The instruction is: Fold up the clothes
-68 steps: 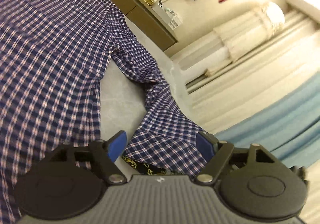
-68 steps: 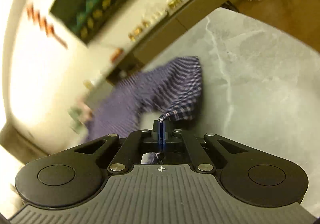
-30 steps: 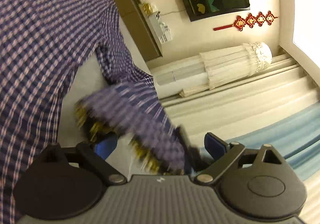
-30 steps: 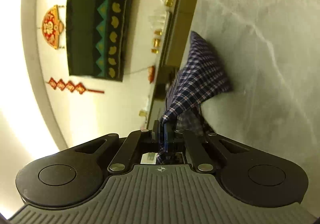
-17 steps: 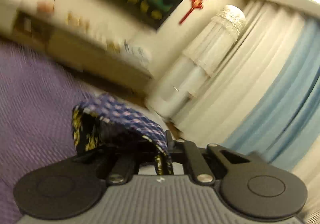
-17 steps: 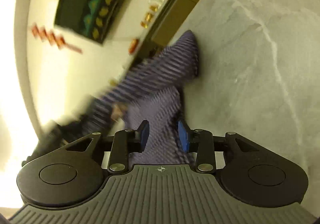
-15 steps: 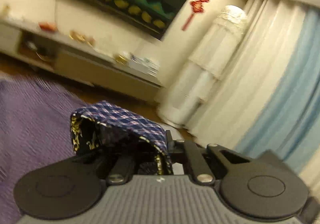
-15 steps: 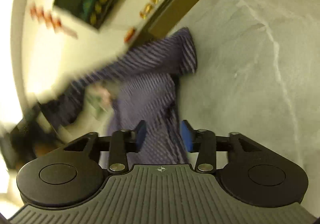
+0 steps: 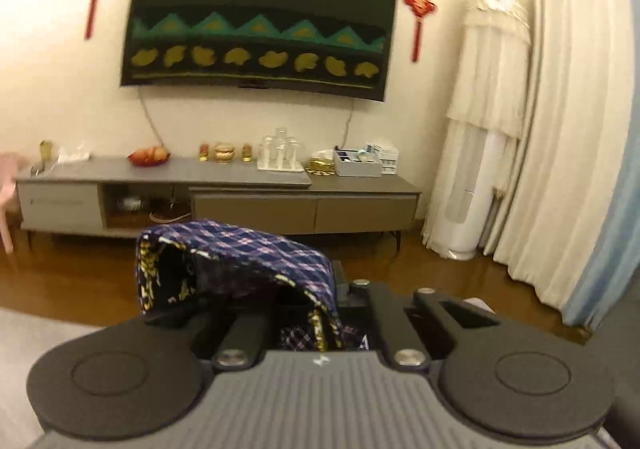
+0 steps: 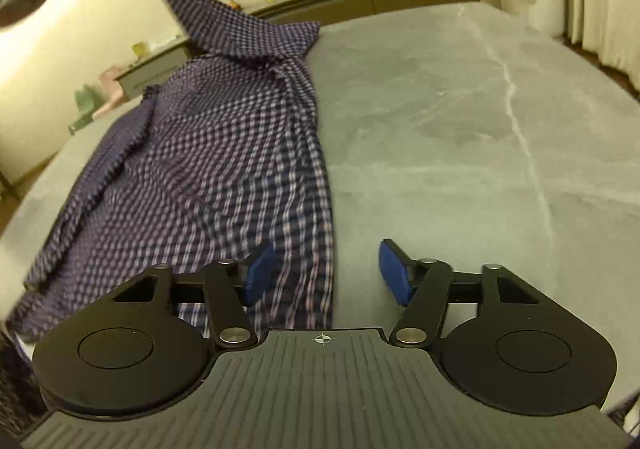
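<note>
Left gripper (image 9: 316, 309) clamps the cuff (image 9: 240, 249), lifted above the desk (image 10: 460, 129) | right gripper (image 10: 324, 273) gapes wide, empty, low over the shirt (image 10: 224, 153) hem, its edge between the fingers | step: sleeve fold, likely | next: carry the cuff across the shirt body, lay flat.

No writing, label, brand or number can be read anywhere here; the small boxes (image 9: 383, 155) on the cabinet are too blurred to make out.
</note>
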Demonstrator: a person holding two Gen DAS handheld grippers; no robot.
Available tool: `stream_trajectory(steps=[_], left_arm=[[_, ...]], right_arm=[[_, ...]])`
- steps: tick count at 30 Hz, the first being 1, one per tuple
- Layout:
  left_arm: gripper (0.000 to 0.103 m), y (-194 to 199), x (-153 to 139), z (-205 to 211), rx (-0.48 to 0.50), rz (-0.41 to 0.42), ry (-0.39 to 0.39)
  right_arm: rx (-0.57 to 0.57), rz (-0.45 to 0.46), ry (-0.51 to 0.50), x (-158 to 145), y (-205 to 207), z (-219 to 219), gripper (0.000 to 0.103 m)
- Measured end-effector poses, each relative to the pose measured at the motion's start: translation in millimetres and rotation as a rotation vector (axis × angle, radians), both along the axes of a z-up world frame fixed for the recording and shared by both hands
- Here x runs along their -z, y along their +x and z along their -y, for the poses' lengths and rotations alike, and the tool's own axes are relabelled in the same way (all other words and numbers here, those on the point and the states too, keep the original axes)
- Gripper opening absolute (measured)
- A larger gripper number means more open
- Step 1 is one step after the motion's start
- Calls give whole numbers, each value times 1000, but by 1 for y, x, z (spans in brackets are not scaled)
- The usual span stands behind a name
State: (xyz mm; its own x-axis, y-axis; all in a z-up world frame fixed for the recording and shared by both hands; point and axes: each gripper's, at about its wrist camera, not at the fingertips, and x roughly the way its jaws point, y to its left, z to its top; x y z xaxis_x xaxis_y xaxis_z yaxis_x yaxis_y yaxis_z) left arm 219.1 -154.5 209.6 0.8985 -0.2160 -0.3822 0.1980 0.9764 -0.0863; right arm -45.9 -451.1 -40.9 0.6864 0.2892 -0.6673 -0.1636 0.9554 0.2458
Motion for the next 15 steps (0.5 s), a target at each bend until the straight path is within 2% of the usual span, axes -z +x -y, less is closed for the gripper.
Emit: stream_trajectory(steps=[1,2,3,7,10,13,15], left_arm=[[6,2,0,7,5,5,14],[6,6,-2,11,0,14,25],[6,9,-4,14,-6,23,36],[6,19,-15,11,-50,50,55],[6,28,-23,-5,-92,62,83],[6,40,-22,-22,-150,50,121],[6,50,-13,-28,-144,23,154]], right_arm=[[-7,4,-15,0,-5,-3,8],[-9,8,-26,0,-8,-7,1],[-12,26,-45,-2,-12,-11,1],[-34,215,-192,-25,-30,-32,0],[-126,334,-309,-36,-44,-62,0],[-264,360,-350,-36,-52,-96,0],[-306,335,-341,-33,-51,-111,0]])
